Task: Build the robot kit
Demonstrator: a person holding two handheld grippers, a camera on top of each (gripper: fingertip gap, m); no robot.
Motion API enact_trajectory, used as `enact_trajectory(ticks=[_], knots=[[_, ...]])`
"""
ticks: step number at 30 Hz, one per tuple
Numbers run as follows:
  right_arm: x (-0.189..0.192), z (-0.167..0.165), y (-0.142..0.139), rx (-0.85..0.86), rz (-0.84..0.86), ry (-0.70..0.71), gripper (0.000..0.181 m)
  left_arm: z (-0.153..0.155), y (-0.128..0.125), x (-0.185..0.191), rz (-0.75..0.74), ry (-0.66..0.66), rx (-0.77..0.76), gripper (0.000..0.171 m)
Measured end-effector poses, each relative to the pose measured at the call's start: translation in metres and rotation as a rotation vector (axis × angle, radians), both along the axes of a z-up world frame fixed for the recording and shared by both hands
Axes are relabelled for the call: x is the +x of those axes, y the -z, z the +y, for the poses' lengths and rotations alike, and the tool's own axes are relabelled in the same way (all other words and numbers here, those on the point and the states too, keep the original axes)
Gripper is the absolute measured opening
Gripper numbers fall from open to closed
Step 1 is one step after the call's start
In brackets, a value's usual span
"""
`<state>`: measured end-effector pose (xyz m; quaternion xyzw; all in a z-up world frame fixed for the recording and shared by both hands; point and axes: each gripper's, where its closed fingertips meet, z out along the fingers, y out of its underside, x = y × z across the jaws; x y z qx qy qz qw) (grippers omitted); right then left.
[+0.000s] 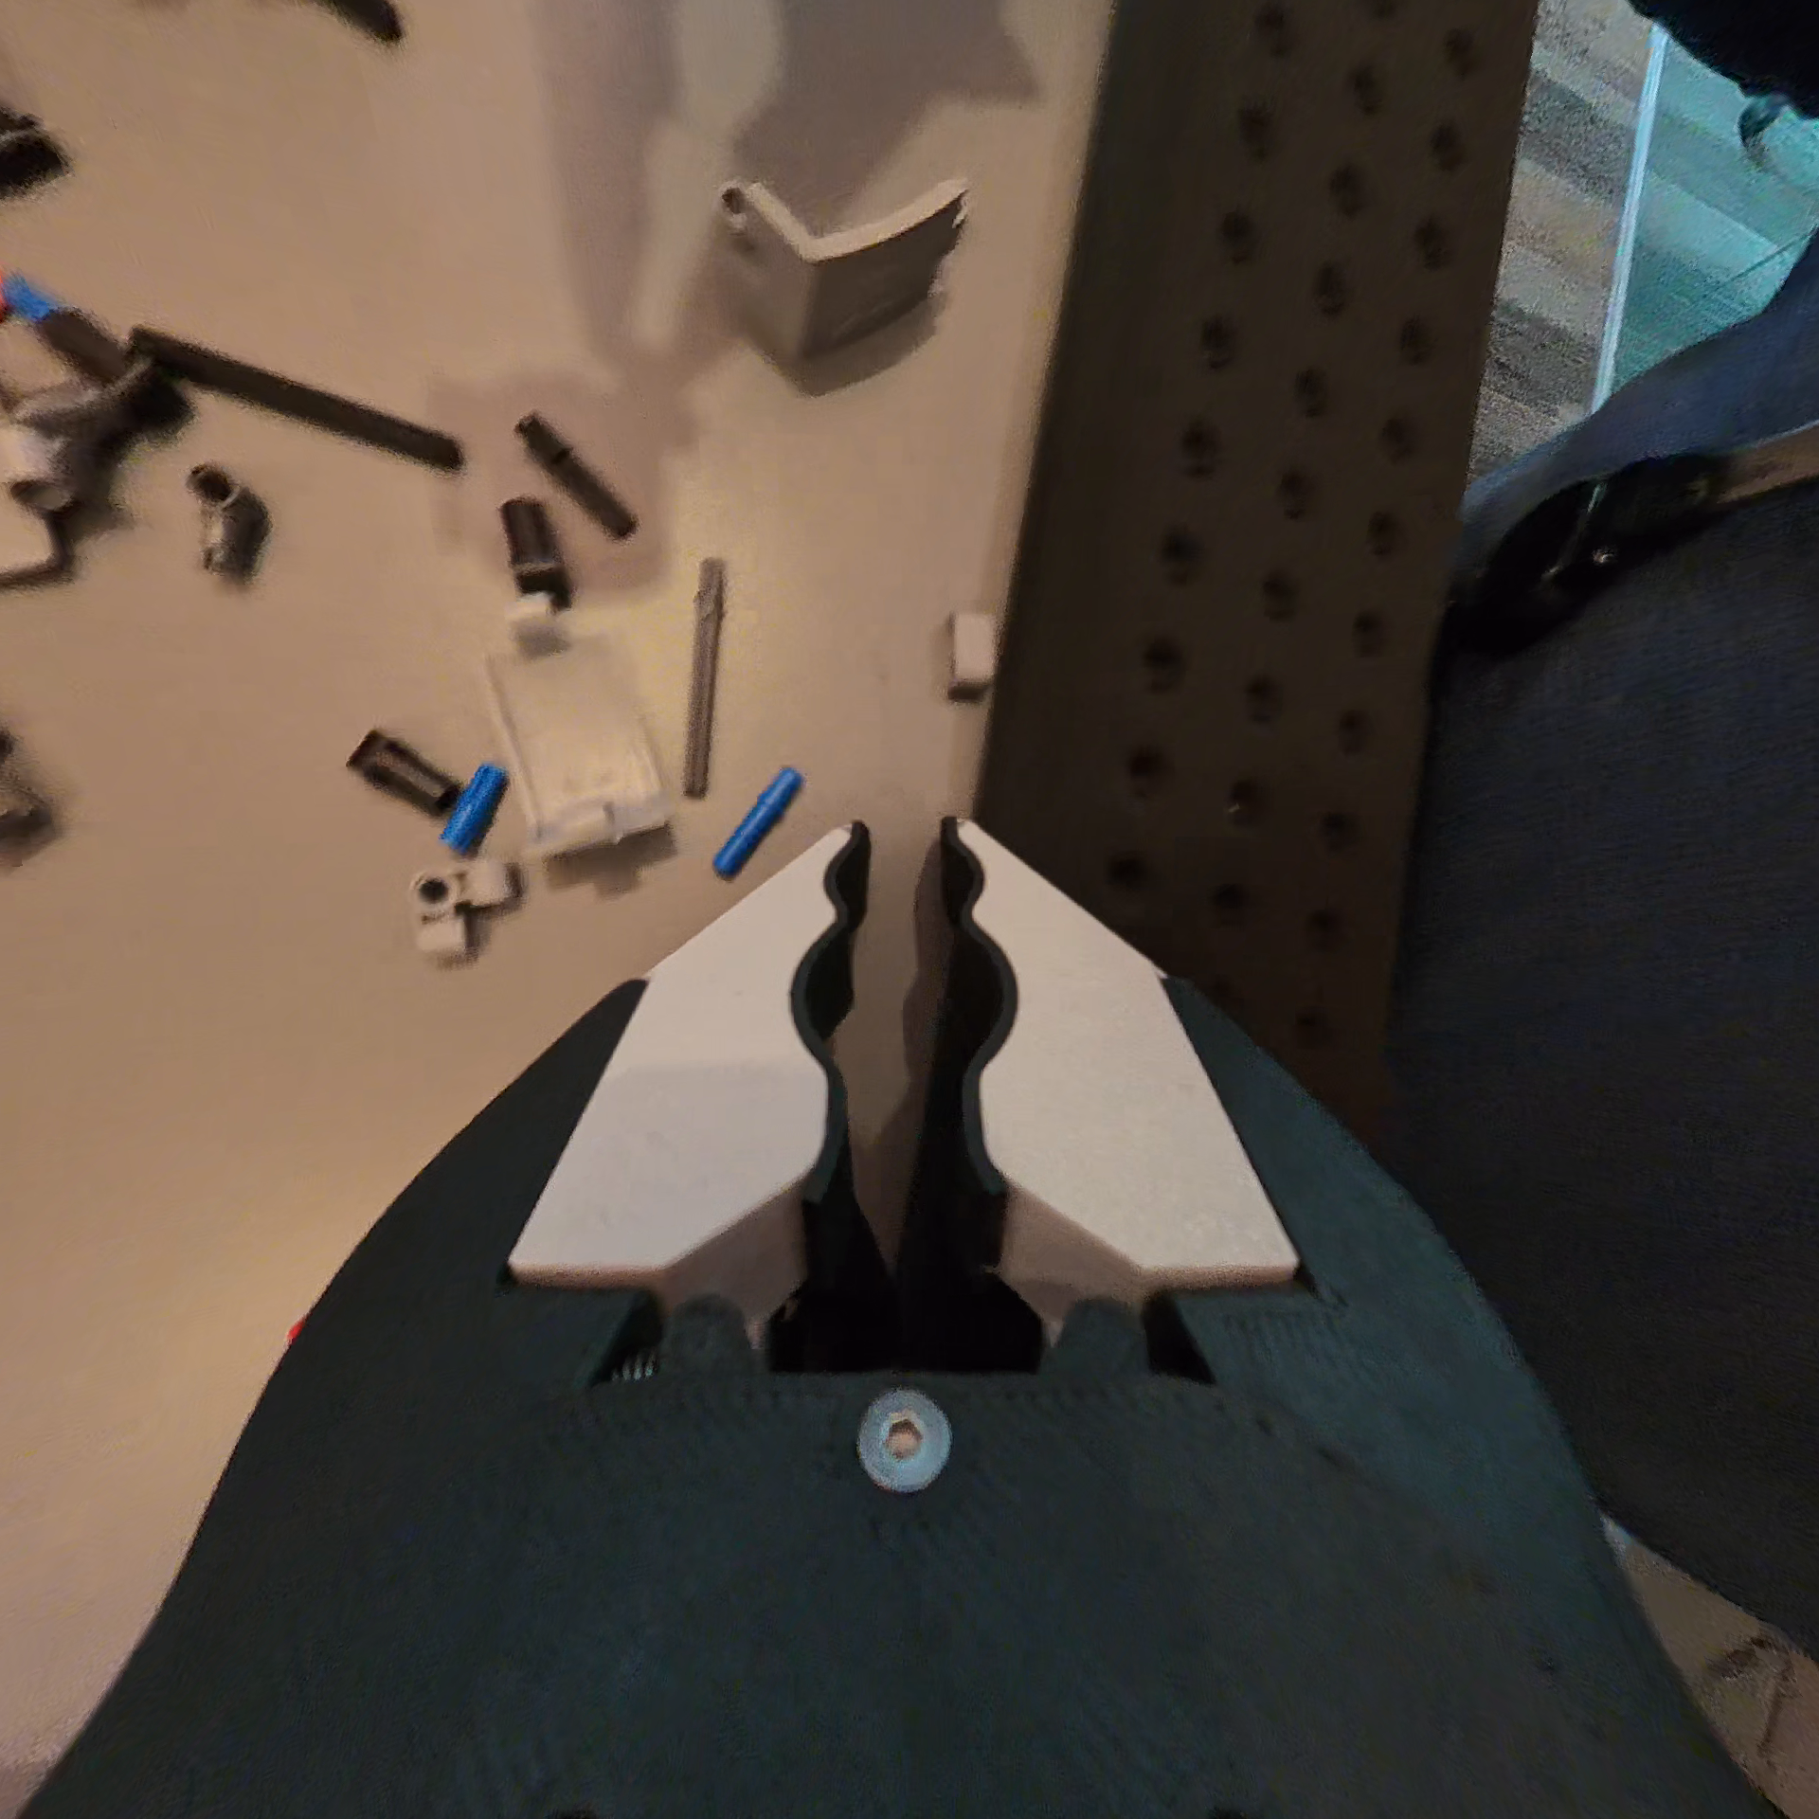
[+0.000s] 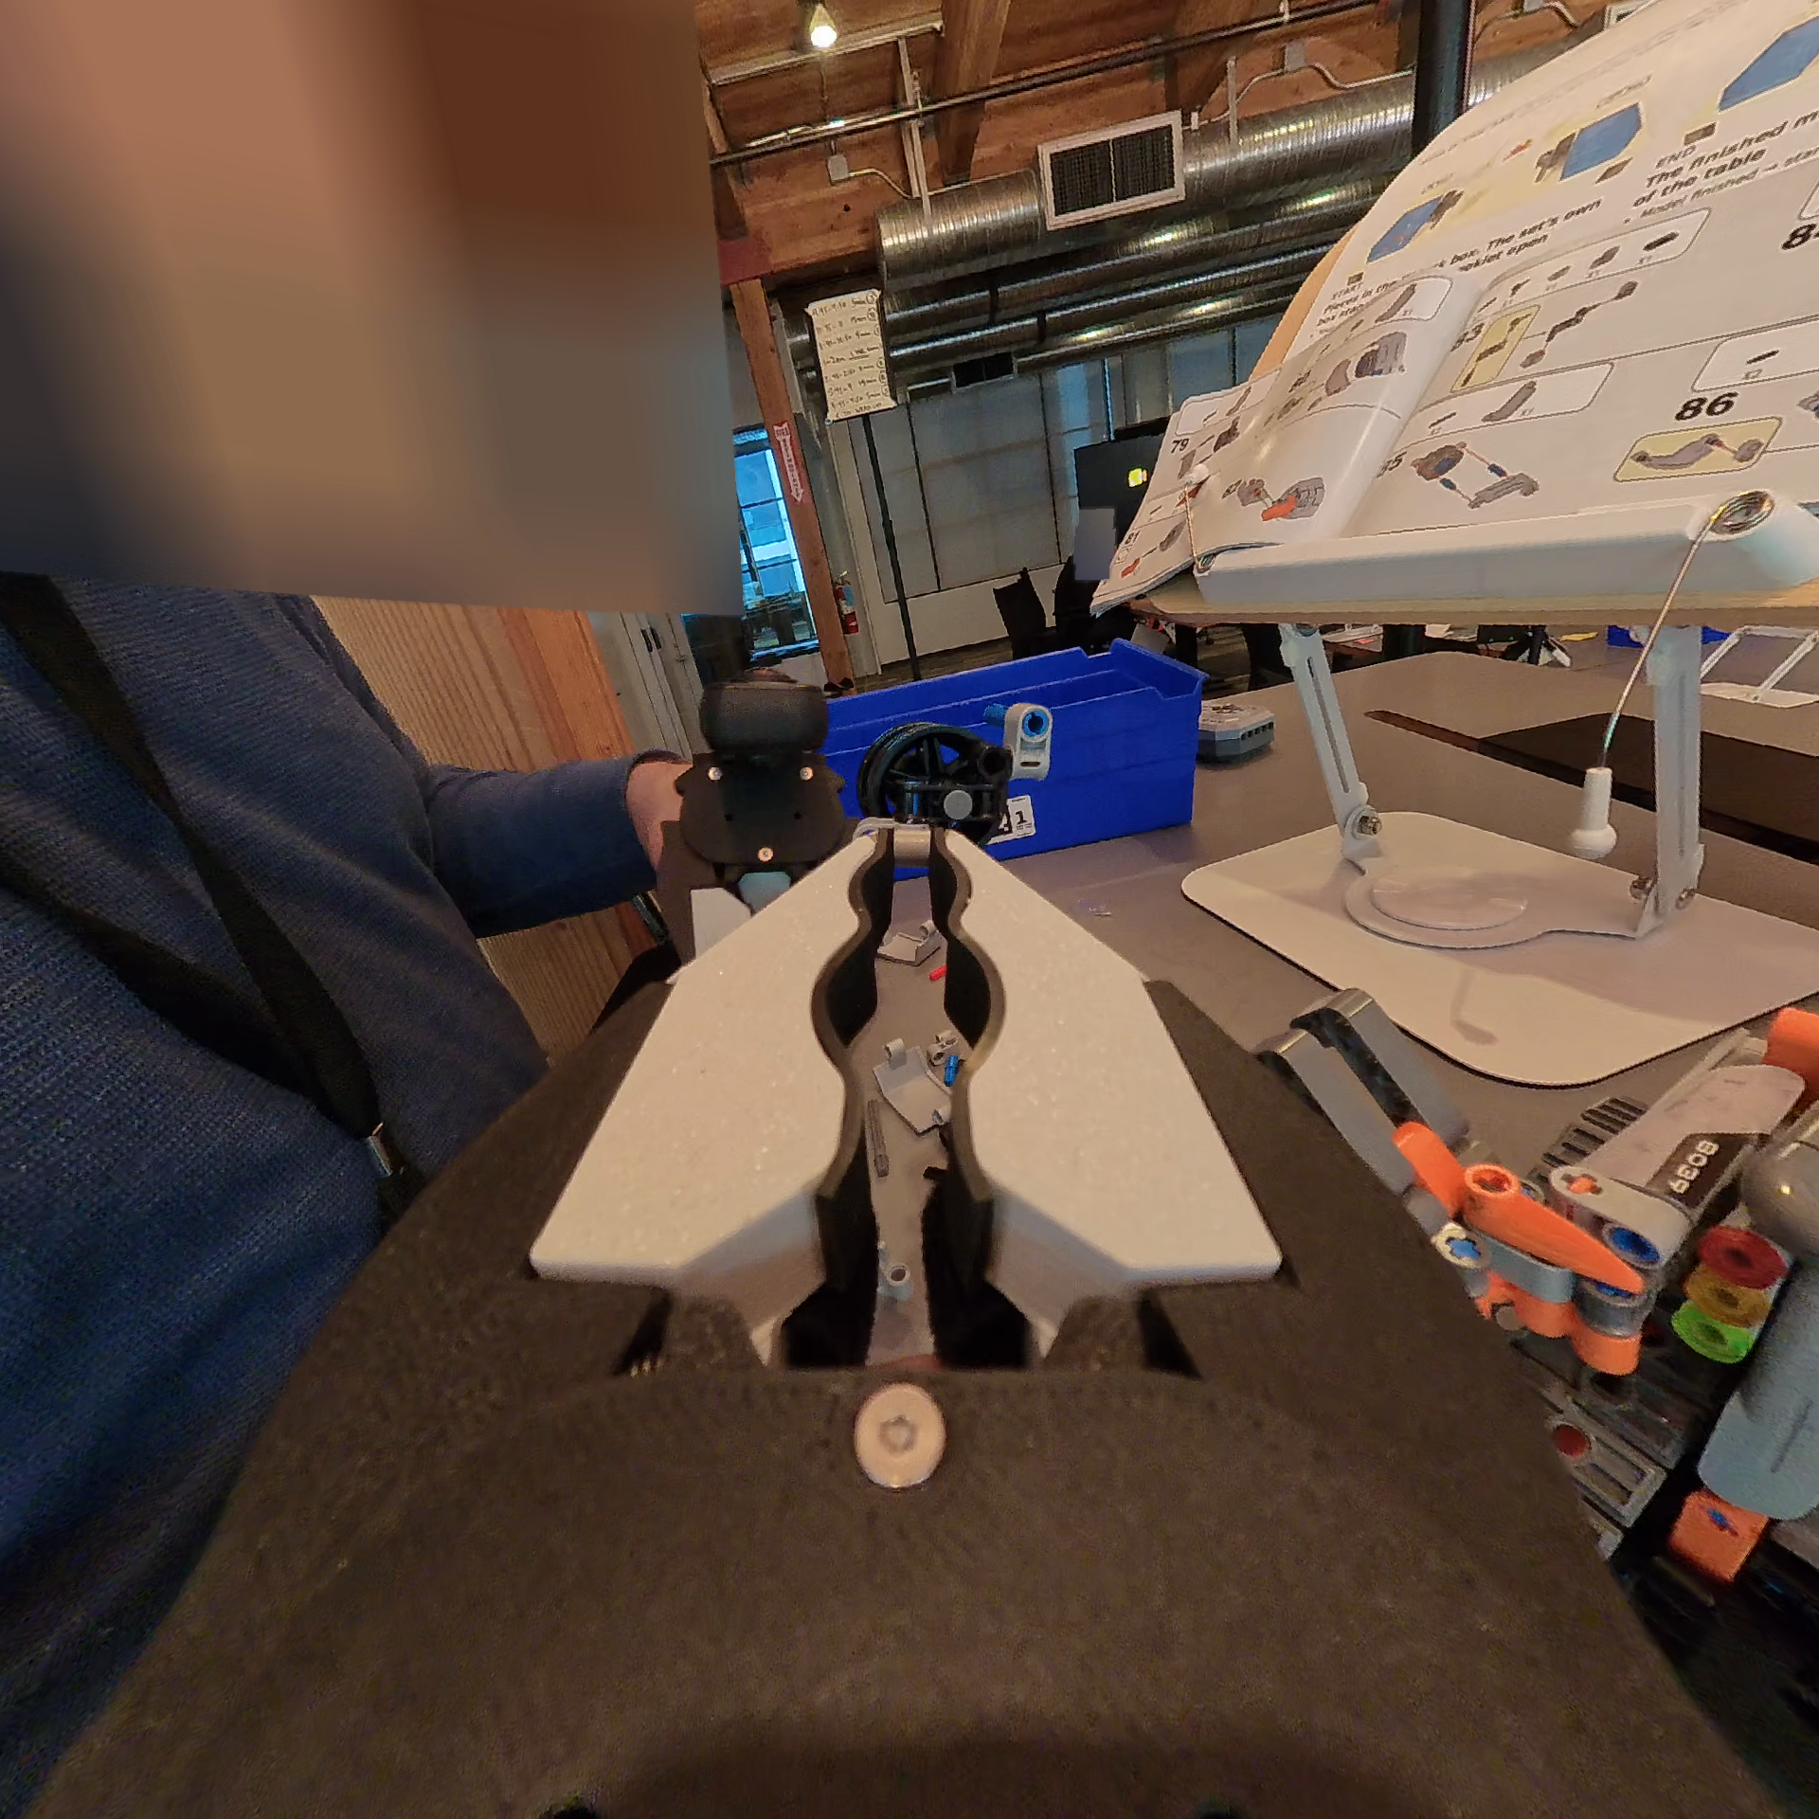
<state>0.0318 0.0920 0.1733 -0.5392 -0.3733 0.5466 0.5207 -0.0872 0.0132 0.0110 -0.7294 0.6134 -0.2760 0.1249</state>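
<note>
The right gripper [image 2: 908,854] pinches a small grey piece [image 2: 910,854] at its fingertips, and a black wheel assembly [image 2: 925,773] with a grey-and-blue connector [image 2: 1030,733] rises from that piece just beyond the tips, held up in the air. Past the wheel stands a blue bin [image 2: 1083,758] on the table [image 2: 1230,787]. Between the fingers, lower down on the table, lie a grey panel [image 2: 910,1088] and a thin grey axle [image 2: 876,1137]. To the gripper's right stands a white book stand [image 2: 1427,906] bearing an open instruction booklet [image 2: 1536,374], and nearer on the right sits a model of orange and grey parts [image 2: 1536,1250]. To its left is a person in a blue sweater [image 2: 197,984], whose hand [image 2: 652,807] holds the left gripper [image 2: 748,886].

The left gripper [image 1: 906,837] holds nothing; its jaws stand slightly apart over the tabletop [image 1: 295,1083]. Just ahead and left of its tips lies a blue pin [image 1: 758,822], with a second blue pin [image 1: 474,807], a white panel [image 1: 581,748] and a grey axle [image 1: 705,679] farther left. A grey bracket [image 1: 846,266] lies well ahead. A dark perforated board [image 1: 1270,492] runs along the right of the fingers.
</note>
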Motion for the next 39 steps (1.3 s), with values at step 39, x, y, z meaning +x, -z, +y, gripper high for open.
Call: enact_trajectory(ticks=[39], knots=[[-0.036,-0.008,0.031,-0.100,-0.119,-0.066,0.004,0.049,-0.107,0.067,-0.407,-0.201,0.472,0.002]])
